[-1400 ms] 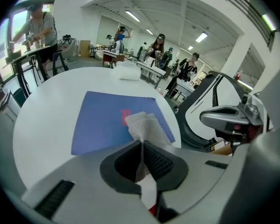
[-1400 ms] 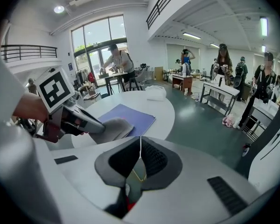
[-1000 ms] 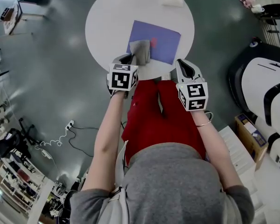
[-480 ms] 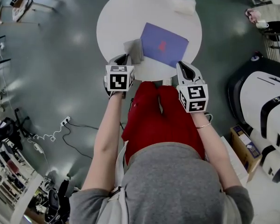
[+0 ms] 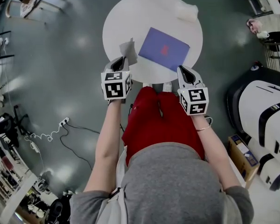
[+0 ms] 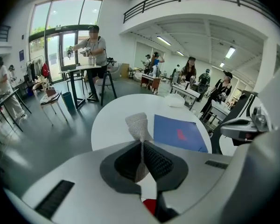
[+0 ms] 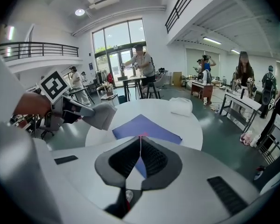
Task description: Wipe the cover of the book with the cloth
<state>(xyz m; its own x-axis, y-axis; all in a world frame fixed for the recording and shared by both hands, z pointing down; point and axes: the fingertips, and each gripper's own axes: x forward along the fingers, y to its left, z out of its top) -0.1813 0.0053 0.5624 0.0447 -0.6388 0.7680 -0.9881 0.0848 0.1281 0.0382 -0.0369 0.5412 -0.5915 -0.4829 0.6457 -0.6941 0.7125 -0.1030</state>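
Blue book point(image 5: 164, 49) with a small red mark on its cover, flat on the round white table point(image 5: 130, 13), a little right of the table's middle and turned at an angle. Just left of the book, a grey cloth point(image 5: 127, 49), off the cover and close to the book's left edge; no telling whether touching that edge or the tabletop. Cloth pinched at its near end by the fingers point(image 6: 157, 160) of the left gripper point(image 5: 120, 62), pressed tight on the fabric, with the rest of the cloth fanned out past the tips toward the far side. In the right gripper view, the same cloth point(image 7: 102, 115) hanging from the left gripper, left of the book point(image 7: 144, 127). On the near right side of the book, the right gripper point(image 5: 183, 69) at the table's rim, its fingers point(image 7: 151, 160) pressed together on nothing, aimed at the book's near corner. Beyond the book, at the table's far right edge, a soft white bundle point(image 5: 186, 10). Nearer than the book, behind each gripper, a marker cube point(image 5: 115, 84) over bare forearms, then red trousers point(image 5: 158, 115) and a grey top. Far left of the book and down on the grey floor point(image 5: 60, 78), a white cable point(image 5: 46, 136) with a plug strip. Well beyond the book, in both gripper views, several people point(image 6: 94, 55) at other tables in a bright hall.
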